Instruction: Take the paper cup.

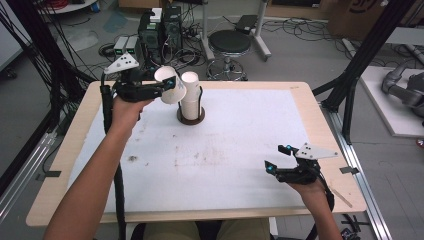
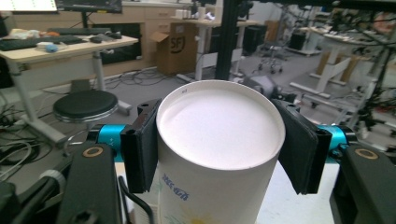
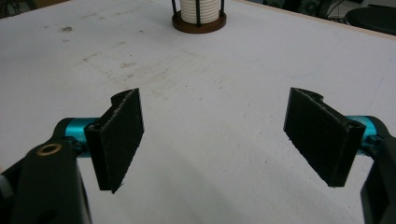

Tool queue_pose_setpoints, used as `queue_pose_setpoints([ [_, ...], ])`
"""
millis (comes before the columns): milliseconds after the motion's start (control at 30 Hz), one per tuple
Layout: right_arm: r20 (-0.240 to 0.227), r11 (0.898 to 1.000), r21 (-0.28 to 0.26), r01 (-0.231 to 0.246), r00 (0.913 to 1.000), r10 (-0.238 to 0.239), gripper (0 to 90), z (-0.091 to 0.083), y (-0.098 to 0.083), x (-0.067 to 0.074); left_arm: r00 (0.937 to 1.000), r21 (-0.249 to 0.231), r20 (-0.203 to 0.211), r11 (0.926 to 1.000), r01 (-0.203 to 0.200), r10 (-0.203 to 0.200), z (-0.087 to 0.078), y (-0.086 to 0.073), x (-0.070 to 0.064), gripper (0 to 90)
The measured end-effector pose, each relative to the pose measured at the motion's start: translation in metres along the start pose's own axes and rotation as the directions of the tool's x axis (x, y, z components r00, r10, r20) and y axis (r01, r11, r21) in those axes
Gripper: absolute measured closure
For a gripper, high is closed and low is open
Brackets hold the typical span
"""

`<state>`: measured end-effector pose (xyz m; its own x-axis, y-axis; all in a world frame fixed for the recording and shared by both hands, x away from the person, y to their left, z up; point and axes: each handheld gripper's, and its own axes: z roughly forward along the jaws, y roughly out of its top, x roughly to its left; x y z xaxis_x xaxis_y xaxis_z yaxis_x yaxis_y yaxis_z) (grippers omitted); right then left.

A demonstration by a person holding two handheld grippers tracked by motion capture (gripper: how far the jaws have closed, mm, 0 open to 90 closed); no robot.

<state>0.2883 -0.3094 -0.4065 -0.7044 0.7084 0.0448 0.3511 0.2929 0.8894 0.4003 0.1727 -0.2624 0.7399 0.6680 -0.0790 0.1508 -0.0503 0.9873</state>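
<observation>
My left gripper (image 1: 161, 87) is shut on a white paper cup (image 1: 171, 85), held tilted in the air just left of the cup stack. In the left gripper view both black pads press the sides of the paper cup (image 2: 217, 154), whose flat bottom faces the camera. A stack of white cups (image 1: 190, 97) stands in a round brown holder (image 1: 191, 118) with black posts at the far middle of the table. My right gripper (image 1: 280, 157) rests near the front right of the white mat, open, with nothing between its jaws. The holder (image 3: 198, 21) appears far ahead in the right gripper view.
The white mat (image 1: 200, 155) covers the wooden table (image 1: 320, 150) and has faint brown stains near its middle. Beyond the far edge stand a black stool (image 1: 229, 45) and computer boxes (image 1: 160, 32) with cables. Black frame posts (image 1: 370, 50) rise at both sides.
</observation>
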Motion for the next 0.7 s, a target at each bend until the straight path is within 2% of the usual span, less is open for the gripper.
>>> queue_pose_setpoints([
  [167, -0.009, 1.0, -0.003, 0.005, 0.9999, -0.005, 20.4, 0.002, 0.001, 0.001, 0.9988, 0.012, 0.042, 0.9996, -0.026, 0.025, -0.012, -0.016, -0.011, 36.9],
  [400, -0.018, 1.0, 0.013, 0.005, 0.9998, -0.005, 20.3, 0.008, 0.004, 0.001, 0.9962, 0.028, 0.084, 0.9993, -0.025, 0.023, -0.02, -0.038, -0.021, 36.9],
  [600, -0.031, 0.999, 0.031, 0.011, 0.9995, -0.01, 20.3, 0.011, 0.004, 0.003, 0.9936, 0.048, 0.113, 0.9988, -0.013, 0.007, -0.021, -0.056, -0.027, 36.9],
  [700, -0.034, 0.999, 0.019, 0.025, 0.9991, -0.025, 20.3, 0.01, 0.005, 0.006, 0.9916, 0.055, 0.129, 0.9984, -0.013, 0.006, -0.02, -0.061, -0.032, 36.9],
])
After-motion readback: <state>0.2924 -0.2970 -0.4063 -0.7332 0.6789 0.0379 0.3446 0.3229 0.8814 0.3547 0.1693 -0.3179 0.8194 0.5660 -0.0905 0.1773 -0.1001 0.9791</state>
